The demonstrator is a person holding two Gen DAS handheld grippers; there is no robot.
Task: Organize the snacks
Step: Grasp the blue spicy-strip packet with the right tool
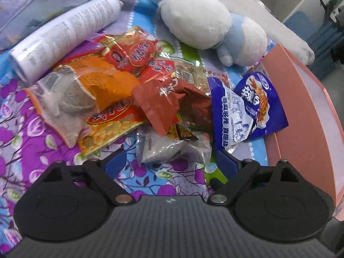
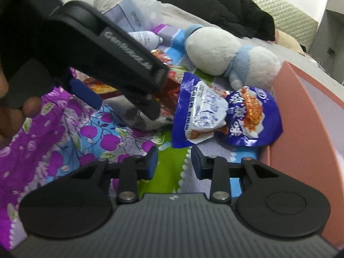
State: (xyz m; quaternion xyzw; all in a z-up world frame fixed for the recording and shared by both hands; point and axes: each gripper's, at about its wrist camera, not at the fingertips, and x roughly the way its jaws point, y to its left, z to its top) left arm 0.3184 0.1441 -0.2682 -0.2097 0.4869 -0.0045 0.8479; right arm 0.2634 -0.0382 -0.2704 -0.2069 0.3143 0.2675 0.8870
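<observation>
- Left tongs (image 1: 169, 161): spread wide, nothing between them, low over the floral bedspread (image 1: 25, 129) with the silver-grey packet (image 1: 172, 148) lying just beyond the gap. Probably lined up to take that packet first, since it sits nearest and loose at the pile's near edge.
- Right tongs (image 2: 174, 163): parted with a moderate gap, empty, near the bedspread and pointing at the two blue packets (image 2: 225, 116). Likely staged for the near blue packet.
- Snack pile (image 1: 129, 90): heaped at centre on the bed, red, orange and clear wrappers overlapping; the orange-and-clear packet (image 1: 71, 99) on the left, the brown-red packet (image 1: 172, 101) on top at centre.
- Blue packets: at the right of the pile, the right one touching or leaning on the pink box (image 1: 305, 111). Box at the right edge, open side up, presumably the destination; contents not visible.
- White spray can (image 1: 64, 34): lying on its side at far left, beside the pile, not a snack.
- Plush toy (image 1: 210, 25): at the far side, just behind the pile.
- Overlapping wrappers: risk of lifting two at once; single-edge grip advised.
</observation>
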